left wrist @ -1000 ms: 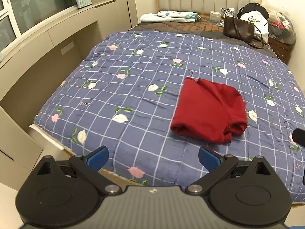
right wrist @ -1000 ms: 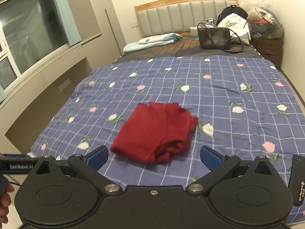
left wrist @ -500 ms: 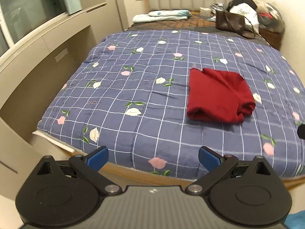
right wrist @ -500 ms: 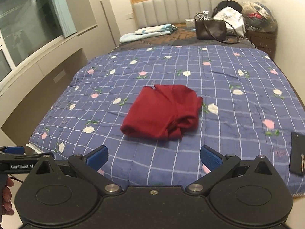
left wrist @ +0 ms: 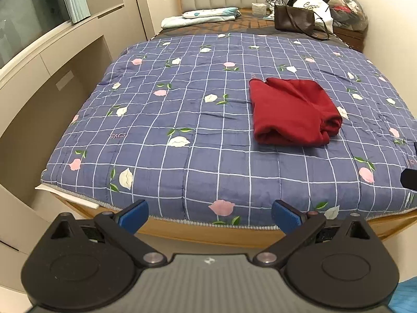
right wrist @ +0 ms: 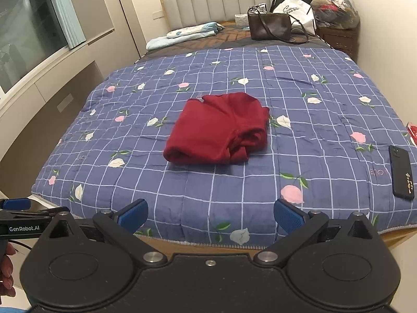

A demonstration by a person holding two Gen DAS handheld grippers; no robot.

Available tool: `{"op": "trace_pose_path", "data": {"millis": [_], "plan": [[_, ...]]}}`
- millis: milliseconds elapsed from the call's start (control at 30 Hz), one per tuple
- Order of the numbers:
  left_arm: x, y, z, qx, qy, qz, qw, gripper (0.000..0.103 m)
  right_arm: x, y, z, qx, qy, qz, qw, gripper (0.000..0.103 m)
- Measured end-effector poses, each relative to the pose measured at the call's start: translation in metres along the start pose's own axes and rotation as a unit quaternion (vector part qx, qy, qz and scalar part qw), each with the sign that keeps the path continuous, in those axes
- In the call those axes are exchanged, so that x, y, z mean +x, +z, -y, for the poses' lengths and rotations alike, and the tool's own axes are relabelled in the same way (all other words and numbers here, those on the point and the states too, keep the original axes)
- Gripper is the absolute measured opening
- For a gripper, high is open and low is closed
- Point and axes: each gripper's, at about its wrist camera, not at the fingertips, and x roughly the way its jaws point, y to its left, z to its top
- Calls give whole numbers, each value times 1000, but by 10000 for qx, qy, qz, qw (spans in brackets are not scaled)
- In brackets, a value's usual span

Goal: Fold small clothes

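Through the left wrist camera, the left gripper [left wrist: 209, 212] is hanging off the foot of the bed with its blue-padded fingers [left wrist: 133, 212] spread wide and holding nothing, and the folded red garment [left wrist: 293, 112] is lying on the blue checked quilt [left wrist: 182, 120], well beyond the fingertips and toward the quilt's right half. Through the right wrist camera, the right gripper [right wrist: 211, 214] is likewise gaping empty over the quilt's near edge [right wrist: 208, 203]; the red garment [right wrist: 219, 129] is sitting near the quilt's middle, a black phone [right wrist: 401, 172] is resting by the quilt's right edge, and a brown handbag [right wrist: 269, 27] is standing past the quilt's far end.
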Motion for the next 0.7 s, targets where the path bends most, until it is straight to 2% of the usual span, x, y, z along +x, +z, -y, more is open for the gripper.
{"op": "trace_pose_path", "data": {"millis": [700], "plan": [[6,3,-11,-5,-53,9,10000,102,1,2,-7,-15,-56,19,10000,102]]}}
